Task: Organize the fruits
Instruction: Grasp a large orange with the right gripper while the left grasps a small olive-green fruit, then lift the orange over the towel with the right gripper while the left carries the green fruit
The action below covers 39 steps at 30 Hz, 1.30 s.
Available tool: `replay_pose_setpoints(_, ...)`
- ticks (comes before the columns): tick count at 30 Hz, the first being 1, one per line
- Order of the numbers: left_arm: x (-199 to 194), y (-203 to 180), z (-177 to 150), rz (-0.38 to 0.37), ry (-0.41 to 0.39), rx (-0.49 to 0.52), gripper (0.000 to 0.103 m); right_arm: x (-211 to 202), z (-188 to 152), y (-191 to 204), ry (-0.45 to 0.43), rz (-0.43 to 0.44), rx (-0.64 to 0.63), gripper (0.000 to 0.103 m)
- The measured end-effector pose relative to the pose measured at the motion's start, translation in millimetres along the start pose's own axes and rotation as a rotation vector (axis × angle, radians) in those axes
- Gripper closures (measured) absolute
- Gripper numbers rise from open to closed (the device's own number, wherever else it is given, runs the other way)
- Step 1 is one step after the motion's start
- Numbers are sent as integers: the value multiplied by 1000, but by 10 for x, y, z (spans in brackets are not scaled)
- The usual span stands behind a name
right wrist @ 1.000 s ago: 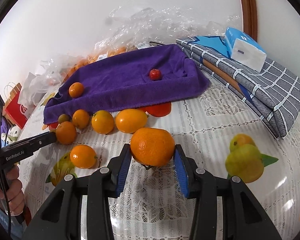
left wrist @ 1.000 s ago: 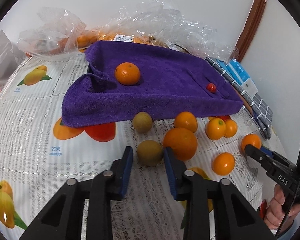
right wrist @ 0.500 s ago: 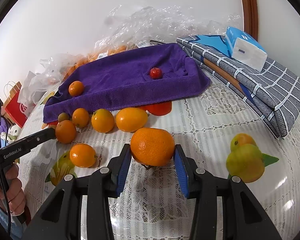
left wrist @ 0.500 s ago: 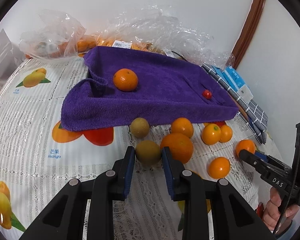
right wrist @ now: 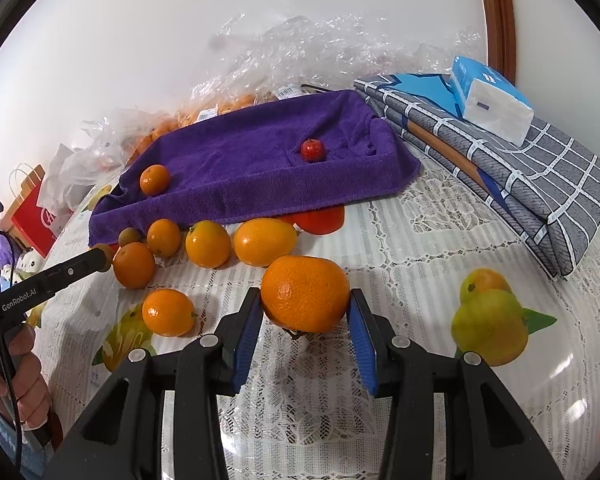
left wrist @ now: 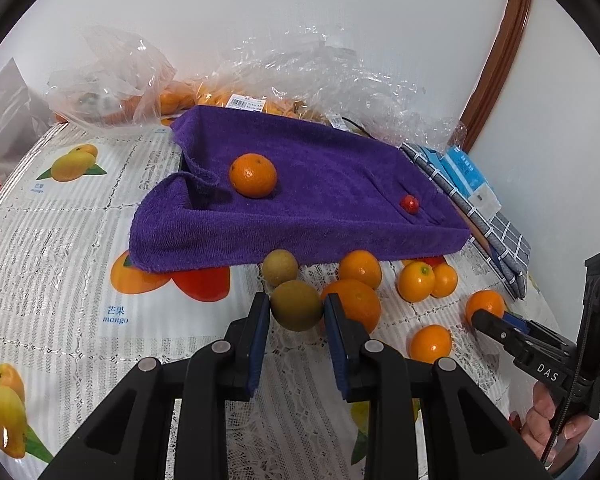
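My left gripper (left wrist: pixel 295 312) is shut on a brown-green round fruit (left wrist: pixel 296 306), held just above the tablecloth. My right gripper (right wrist: pixel 305 314) is shut on a large orange (right wrist: pixel 305 294). A purple towel (left wrist: pixel 320 196) is draped over a tray; on it lie one orange (left wrist: pixel 253 175) and a small red fruit (left wrist: pixel 410 203). Several oranges (right wrist: pixel 208 243) and another brown-green fruit (left wrist: pixel 280 267) lie loose in front of the towel. The right gripper also shows at the right edge of the left wrist view (left wrist: pixel 485 319).
Clear plastic bags (left wrist: pixel 112 80) holding oranges lie behind the towel. Folded grey checked cloth (right wrist: pixel 520 172) with a tissue pack (right wrist: pixel 490 100) sits to the right. A red bag (right wrist: pixel 32 208) stands at the far left. The fruit-print tablecloth (left wrist: pixel 60 240) covers the table.
My left gripper moved forward and closed on the brown-green fruit, then lifted it slightly. My right gripper kept its hold on the large orange, nearly still.
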<state>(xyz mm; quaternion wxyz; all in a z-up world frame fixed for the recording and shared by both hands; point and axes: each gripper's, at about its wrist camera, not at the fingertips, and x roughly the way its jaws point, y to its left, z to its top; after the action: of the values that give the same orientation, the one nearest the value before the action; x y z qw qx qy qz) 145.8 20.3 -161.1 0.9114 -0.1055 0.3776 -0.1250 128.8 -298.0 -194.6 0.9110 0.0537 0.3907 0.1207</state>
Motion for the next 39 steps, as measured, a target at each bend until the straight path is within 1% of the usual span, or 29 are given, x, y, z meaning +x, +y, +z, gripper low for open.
replay_pose_setpoints(11,-48,-2,17,5,-15,-5,76,-29,-6,5,-12,-5,3,60)
replay_pose_setpoints(17,-162,-21,56,6,-38,1,76,-89,23,33,-22,0,-1,60)
replay_pose_setpoints(22,-247,-36,125,14,-53,-5,76,-219,130,71,-59,2,-12,60)
replay_pose_setpoints(25,-279,-39,170,24,-48,-12,76,-288,206,98,-77,-3,-21,60)
replay_pose_setpoints(28,-314,-42,216,14,-51,-22,76,-340,279,111,-91,-7,-29,60)
replay_pose_setpoints(33,-364,-55,298,18,-63,-29,76,-364,399,94,-104,-11,-23,60)
replay_pose_setpoints(39,-385,-78,432,30,-85,-15,76,-376,542,72,-124,-19,-22,60)
